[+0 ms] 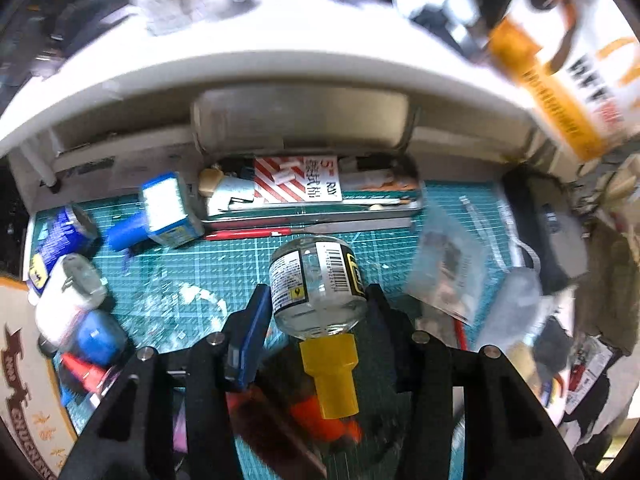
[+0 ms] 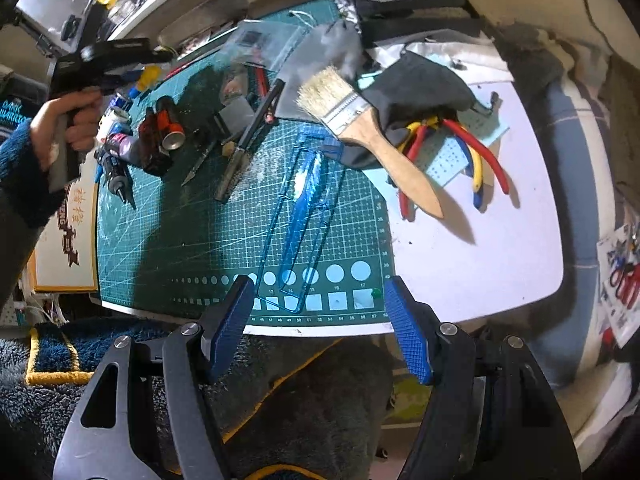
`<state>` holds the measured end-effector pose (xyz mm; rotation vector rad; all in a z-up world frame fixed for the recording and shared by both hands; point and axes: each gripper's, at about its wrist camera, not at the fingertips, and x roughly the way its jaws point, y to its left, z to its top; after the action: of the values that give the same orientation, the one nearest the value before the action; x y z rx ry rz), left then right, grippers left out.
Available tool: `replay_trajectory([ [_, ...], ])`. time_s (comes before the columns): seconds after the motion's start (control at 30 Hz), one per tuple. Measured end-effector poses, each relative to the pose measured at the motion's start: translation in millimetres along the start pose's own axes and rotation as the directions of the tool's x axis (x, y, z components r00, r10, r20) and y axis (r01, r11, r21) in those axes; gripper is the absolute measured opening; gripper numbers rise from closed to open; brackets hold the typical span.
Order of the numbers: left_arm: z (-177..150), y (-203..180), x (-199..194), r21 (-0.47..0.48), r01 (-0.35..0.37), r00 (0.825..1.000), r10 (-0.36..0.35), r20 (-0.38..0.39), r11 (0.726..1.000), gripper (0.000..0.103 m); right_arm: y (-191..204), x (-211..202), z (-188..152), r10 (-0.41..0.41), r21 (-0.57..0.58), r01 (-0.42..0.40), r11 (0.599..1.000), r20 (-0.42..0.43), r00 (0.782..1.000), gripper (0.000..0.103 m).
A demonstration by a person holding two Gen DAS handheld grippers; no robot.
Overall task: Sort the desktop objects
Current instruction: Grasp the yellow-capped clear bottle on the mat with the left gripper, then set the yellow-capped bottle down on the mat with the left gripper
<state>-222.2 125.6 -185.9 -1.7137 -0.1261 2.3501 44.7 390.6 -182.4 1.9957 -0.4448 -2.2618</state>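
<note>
Cluttered bench (image 2: 460, 264), green cutting mat (image 2: 208, 236). Left hand-held gripper (image 1: 316, 300) is clamped on a clear bottle (image 1: 316, 280), yellow cap (image 1: 332, 376) pointing back toward the wrist, above the mat. Right hand-held gripper (image 2: 320, 296) hangs spread apart, empty, at the mat's near edge.

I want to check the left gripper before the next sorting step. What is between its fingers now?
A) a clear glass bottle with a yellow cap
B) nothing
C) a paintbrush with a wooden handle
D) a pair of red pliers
A: in the left wrist view the left gripper is closed on the clear glass bottle, its yellow cap pointing toward the camera.
</note>
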Motion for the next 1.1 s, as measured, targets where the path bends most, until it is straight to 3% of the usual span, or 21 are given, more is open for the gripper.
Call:
replay_trajectory([
  [0.13, -32.8, 13.1, -46.3, -0.009, 0.028, 0.999, -0.028, 0.026, 1.000, 0.048, 11.9, 1.0, 2.2, 0.019, -0.055, -0.019, 0.998, 0.001, 1.000, 0.065],
  [0.23, -79.3, 26.1, -68.5, 0.010, 0.007, 1.000, -0.007, 0.023, 1.000, 0.048, 25.7, 5.9, 2.6, 0.042, -0.111, -0.042, 0.993, -0.006, 0.999, 0.065],
  [0.37, -155.2, 40.6, -60.7, -0.003, -0.045, 0.998, 0.044, -0.045, 0.999, 0.048, 45.2, 19.0, -1.0, 0.073, -0.183, -0.079, 0.980, -0.036, 0.997, 0.065],
  [0.53, -206.8, 56.1, -40.3, -0.041, -0.082, 0.992, 0.078, -0.096, 0.996, 0.048, 68.5, 34.9, -11.6, 0.093, -0.262, -0.114, 0.958, -0.090, 0.992, 0.065],
  [0.8, -233.4, 60.5, -16.2, 0.004, -0.081, 0.993, 0.081, -0.085, 0.997, 0.048, 84.3, 42.1, -38.6, 0.060, -0.280, -0.094, 0.955, -0.128, 0.990, 0.065],
  [0.97, -243.0, 67.7, -8.2, 0.012, -0.030, 0.993, 0.031, -0.115, 0.999, 0.047, 87.8, 44.2, -54.2, 0.018, -0.225, -0.048, 0.973, -0.135, 0.991, 0.065],
  [1.1, -237.7, 76.1, -22.3, 0.020, 0.029, 0.992, -0.026, -0.122, 0.999, 0.048, 95.8, 46.1, -60.9, 0.038, -0.186, -0.062, 0.981, -0.133, 0.990, 0.065],
])
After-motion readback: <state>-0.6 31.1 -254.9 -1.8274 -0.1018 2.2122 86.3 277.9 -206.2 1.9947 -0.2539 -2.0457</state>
